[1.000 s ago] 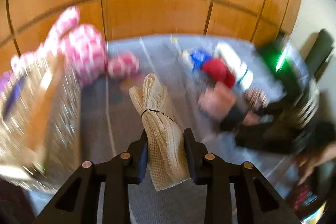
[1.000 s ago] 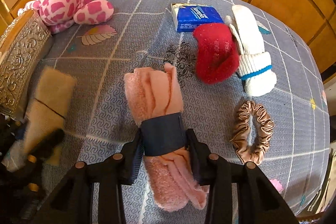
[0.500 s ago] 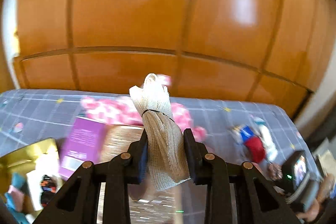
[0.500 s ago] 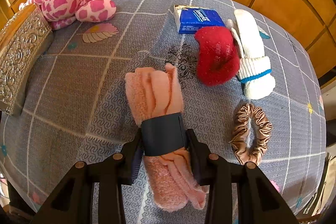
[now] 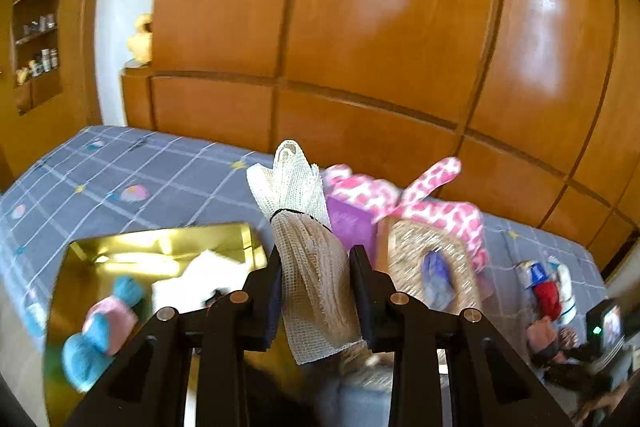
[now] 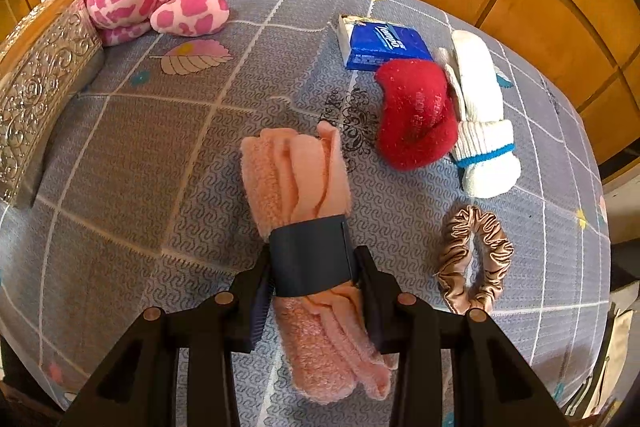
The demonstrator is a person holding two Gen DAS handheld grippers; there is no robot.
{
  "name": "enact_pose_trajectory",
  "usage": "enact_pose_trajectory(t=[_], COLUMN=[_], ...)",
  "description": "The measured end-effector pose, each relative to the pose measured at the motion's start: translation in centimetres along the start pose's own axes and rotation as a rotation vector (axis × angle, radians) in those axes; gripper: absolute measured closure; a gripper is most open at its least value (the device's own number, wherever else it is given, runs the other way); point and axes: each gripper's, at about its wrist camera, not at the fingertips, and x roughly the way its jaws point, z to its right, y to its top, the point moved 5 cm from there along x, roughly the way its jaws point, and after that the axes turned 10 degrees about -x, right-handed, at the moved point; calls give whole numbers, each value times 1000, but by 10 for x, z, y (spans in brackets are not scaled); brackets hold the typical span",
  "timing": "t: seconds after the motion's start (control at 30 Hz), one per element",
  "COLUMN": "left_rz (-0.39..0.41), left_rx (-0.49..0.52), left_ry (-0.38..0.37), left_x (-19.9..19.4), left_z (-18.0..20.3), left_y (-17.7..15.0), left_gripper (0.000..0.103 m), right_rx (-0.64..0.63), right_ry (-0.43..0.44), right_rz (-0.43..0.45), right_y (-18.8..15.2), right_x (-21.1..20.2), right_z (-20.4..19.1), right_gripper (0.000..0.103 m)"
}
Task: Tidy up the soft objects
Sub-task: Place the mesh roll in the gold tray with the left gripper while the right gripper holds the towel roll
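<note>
The left gripper (image 5: pixel 316 277) pinches a rolled cream mesh cloth (image 5: pixel 308 239) between its two black jaws, the roll tied near its top with a thin dark band and standing up out of the grip. Behind and below it lies a grey bedspread (image 5: pixel 132 167) crossed by pale lines, and on that an open gold box (image 5: pixel 160 247) holding white fabric and, nearer the camera, a blurred blue-and-pink soft item (image 5: pixel 100 331). To the right of the cloth sit a purple box (image 5: pixel 352 227), a silver embossed box (image 5: pixel 428 263) and a pink-spotted plush toy (image 5: pixel 432 199) — all in front of glossy wooden panels (image 5: pixel 360 27). The right gripper (image 6: pixel 316 279) points steeply down at the same bedspread and clamps a rolled peach towel (image 6: pixel 304 195) across its dark band (image 6: pixel 310 259); the roll sticks out both ahead of and behind the jaws, though whether it touches the bedspread cannot be told. Beyond it, well apart from the towel, lie a blue tissue pack (image 6: pixel 384 43), a red sock (image 6: pixel 416 115) touching a white sock with a blue stripe (image 6: pixel 480 115), and, nearer the gripper, a brown satin scrunchie (image 6: pixel 472 259). The plush toy and the embossed box show again at the upper left of the right wrist view, side by side.
</note>
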Motion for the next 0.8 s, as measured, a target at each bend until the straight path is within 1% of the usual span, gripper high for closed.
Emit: enact_pose_trajectory(t=[0.07, 0.2, 0.43, 0.6, 0.8], left_rz=[-7, -26, -16, -25, -50], left_rx=[-11, -40, -109, -147, -180], left_ry=[22, 110, 229, 275, 289], left_x=[-5, -16, -30, -28, -25], left_z=[-14, -54, -110, -135, -149], left_y=[-8, -24, -40, -46, -57], left_gripper=[72, 72, 71, 71, 71], right_rx=[-7, -27, -49, -58, -74], right_ry=[-9, -28, -49, -60, -83], right_rz=[2, 7, 13, 18, 28], right_y=[0, 0, -3, -3, -4], right_x=[-1, -2, -4, -4, -4], right_z=[-3, -10, -22, -27, -28], right_gripper=[65, 65, 65, 65, 65])
